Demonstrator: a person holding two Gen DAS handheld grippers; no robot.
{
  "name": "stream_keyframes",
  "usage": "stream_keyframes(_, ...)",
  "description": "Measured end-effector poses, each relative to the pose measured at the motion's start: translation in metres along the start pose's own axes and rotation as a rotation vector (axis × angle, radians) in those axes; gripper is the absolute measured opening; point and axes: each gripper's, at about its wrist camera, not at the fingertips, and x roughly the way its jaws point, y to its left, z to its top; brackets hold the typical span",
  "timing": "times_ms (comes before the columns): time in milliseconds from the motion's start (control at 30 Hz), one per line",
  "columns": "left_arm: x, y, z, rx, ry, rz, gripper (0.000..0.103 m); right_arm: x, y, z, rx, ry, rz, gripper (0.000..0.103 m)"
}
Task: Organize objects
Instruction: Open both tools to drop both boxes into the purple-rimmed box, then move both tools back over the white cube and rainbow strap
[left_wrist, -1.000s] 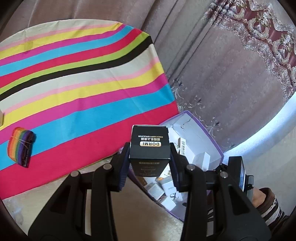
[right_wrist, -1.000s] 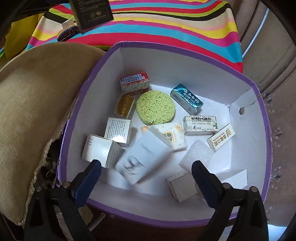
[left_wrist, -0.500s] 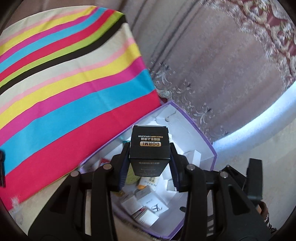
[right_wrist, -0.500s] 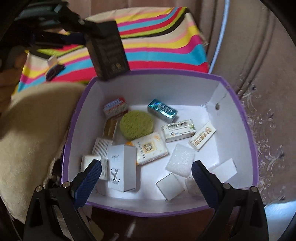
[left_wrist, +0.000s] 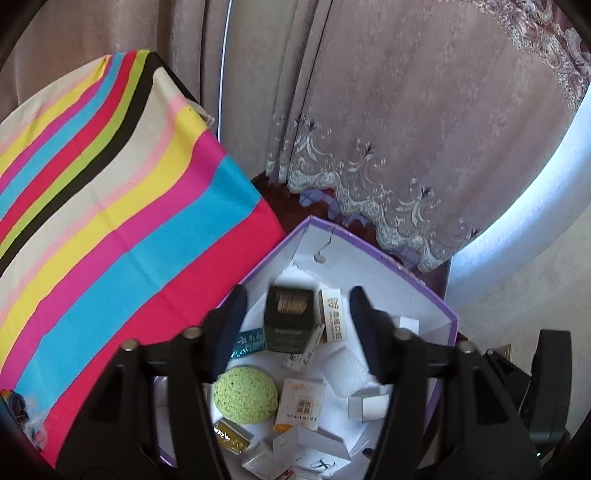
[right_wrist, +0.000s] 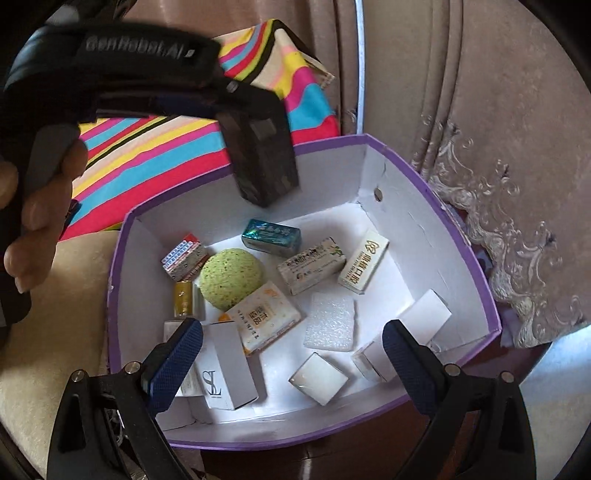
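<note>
A purple box with a white inside (left_wrist: 436, 295) (right_wrist: 436, 192) holds several small cartons, a green round sponge (left_wrist: 245, 393) (right_wrist: 232, 278) and a white foam pad (right_wrist: 330, 321). My left gripper (left_wrist: 295, 325) is open above the box. A black carton (left_wrist: 290, 319) is between its fingers, free of them and blurred, above the box floor. In the right wrist view the black carton (right_wrist: 264, 162) is in the air over the box's far wall, below the left gripper's body. My right gripper (right_wrist: 291, 363) is open and empty over the box's near side.
A striped cloth (left_wrist: 110, 229) (right_wrist: 155, 155) covers the table left of the box. A beige cushion (right_wrist: 55, 332) lies at the box's left. Curtains (left_wrist: 406, 129) hang behind and right. A person's hand (right_wrist: 33, 192) holds the left gripper.
My left gripper has swung right over the box and opened, letting go of the black carton, which now drops into the box. My right gripper stays open over the box.
</note>
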Motion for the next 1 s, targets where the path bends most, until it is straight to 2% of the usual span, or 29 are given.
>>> stream_keyframes(167,-0.009,0.009,-0.003,-0.019,-0.003,-0.004,0.065,-0.003,0.000,-0.001,0.010,0.003,-0.024,0.099)
stream_keyframes(467,-0.053,0.044,-0.022,-0.115,-0.037,0.003,0.065,-0.004,0.013,0.007,0.011,0.005,-0.038,0.099)
stream_keyframes(700,-0.086,0.077,-0.050,-0.186,-0.074,0.031,0.065,-0.008,0.032,0.015,0.021,-0.003,-0.028,0.099)
stream_keyframes(1000,-0.113,0.118,-0.101,-0.298,-0.055,0.033,0.065,-0.010,0.072,0.025,-0.007,-0.002,0.000,0.099)
